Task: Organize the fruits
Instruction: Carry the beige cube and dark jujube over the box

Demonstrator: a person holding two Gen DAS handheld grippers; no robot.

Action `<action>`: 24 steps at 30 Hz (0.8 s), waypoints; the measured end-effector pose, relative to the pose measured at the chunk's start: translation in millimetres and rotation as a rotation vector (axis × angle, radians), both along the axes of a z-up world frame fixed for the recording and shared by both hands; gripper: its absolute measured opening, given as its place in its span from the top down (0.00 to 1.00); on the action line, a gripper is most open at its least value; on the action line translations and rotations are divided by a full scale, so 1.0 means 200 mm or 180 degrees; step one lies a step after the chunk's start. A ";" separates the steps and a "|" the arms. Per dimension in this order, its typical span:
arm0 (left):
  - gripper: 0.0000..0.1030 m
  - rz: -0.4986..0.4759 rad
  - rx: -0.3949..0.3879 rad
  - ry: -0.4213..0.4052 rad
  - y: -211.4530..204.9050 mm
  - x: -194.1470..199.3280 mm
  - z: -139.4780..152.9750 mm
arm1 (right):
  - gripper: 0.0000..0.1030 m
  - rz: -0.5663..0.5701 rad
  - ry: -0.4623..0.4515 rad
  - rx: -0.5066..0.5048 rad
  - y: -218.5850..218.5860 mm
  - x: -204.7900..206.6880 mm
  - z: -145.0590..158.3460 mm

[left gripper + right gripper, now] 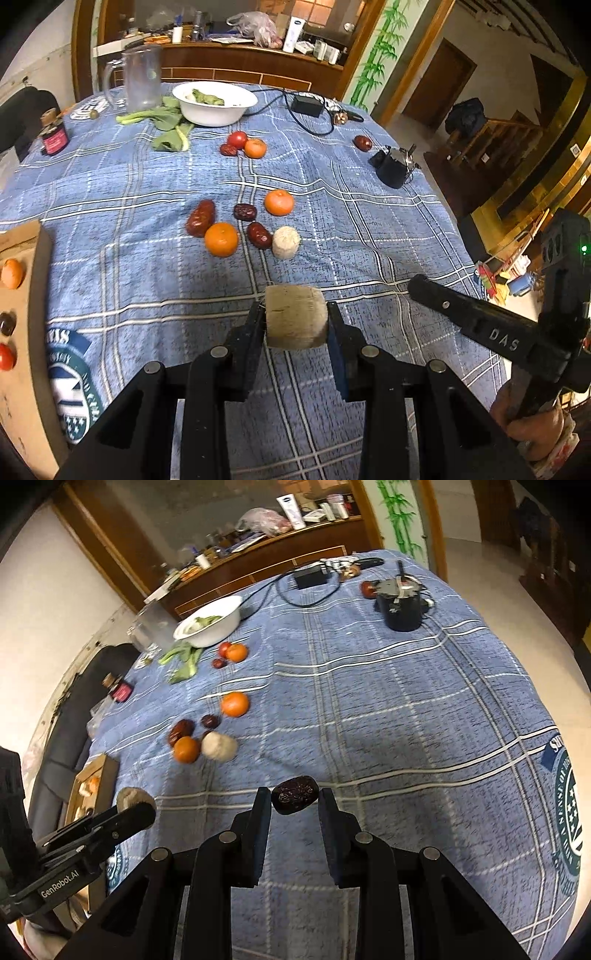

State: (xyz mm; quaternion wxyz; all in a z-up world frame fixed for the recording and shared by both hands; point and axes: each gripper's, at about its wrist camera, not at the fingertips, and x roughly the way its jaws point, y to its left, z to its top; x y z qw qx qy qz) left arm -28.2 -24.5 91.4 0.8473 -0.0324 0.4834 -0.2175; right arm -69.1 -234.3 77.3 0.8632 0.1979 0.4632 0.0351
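My left gripper [295, 317] is shut on a pale beige round piece [295, 315] and holds it above the blue checked tablecloth [369, 236]. My right gripper [293, 799] is shut on a dark red date [294, 795], held above the cloth. On the cloth lie oranges [221, 239] [279, 202], red dates [200, 218] [258, 235] and a second pale piece [285, 242]. Farther back sit a tomato [236, 139], an orange [255, 148] and a date [228, 150]. A cardboard tray [26, 332] at the left edge holds an orange [12, 273] and a tomato [5, 357].
A white bowl [214, 110] with greens, loose leafy greens [166, 125], a clear jug [140, 77] and a small jar [53, 134] stand at the back left. A black device [393, 168], a lone date [362, 143] and a power adapter with cable [306, 105] lie at the back right.
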 end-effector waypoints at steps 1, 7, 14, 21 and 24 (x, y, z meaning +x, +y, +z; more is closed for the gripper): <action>0.70 0.0018 -0.0016 -0.0004 0.02 -0.01 0.01 | 0.73 0.0033 -0.0004 -0.0008 0.03 -0.01 0.01; 0.70 0.0152 -0.0088 -0.0037 0.21 -0.04 0.04 | 0.73 0.0243 -0.0046 -0.0086 0.25 -0.03 0.06; 0.70 0.0417 -0.0061 -0.0127 0.54 -0.08 0.11 | 0.73 0.0562 -0.0150 -0.0088 0.57 -0.02 0.15; 0.70 0.1035 0.0157 -0.0212 1.11 -0.19 0.20 | 0.72 0.1081 -0.0348 0.0057 1.03 0.05 0.26; 0.69 0.1308 0.0228 -0.0136 1.35 -0.24 0.18 | 0.72 0.1385 -0.0365 0.0081 1.26 0.07 0.27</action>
